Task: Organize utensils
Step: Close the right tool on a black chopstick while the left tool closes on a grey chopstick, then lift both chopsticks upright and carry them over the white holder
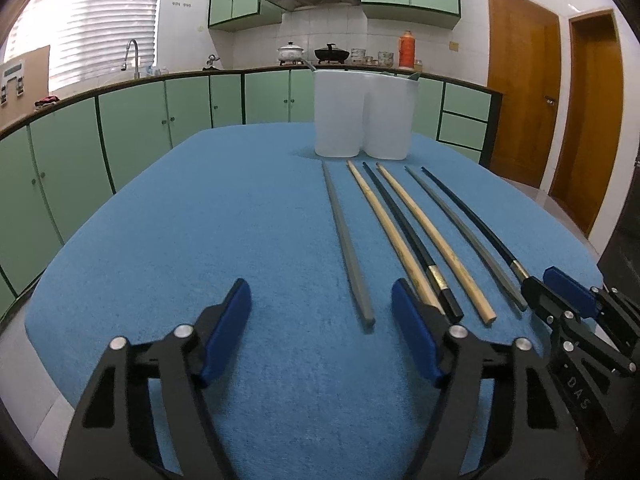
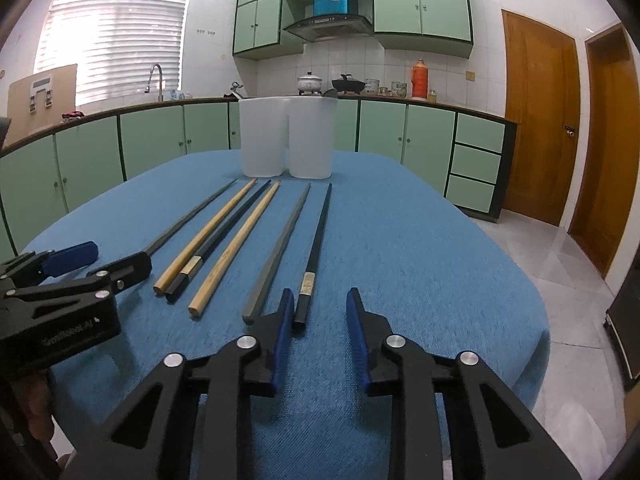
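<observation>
Six chopsticks (image 2: 256,240) lie fanned on the blue surface (image 1: 200,220) pointing at two far white cups (image 1: 360,116), left tongs (image 1: 320,308) released around the near grey end, right tongs (image 2: 318,308) released around the black end.

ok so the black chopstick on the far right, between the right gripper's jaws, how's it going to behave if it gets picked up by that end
The black chopstick looks thin, straight and rigid, so it probably won't flex. Its glossy finish may be slippery between the pads. Gripped near its thick end by the right gripper, its long tapered tip would likely droop or swivel. Flat-sided, it seems unlikely to roll on the blue cloth.
</observation>
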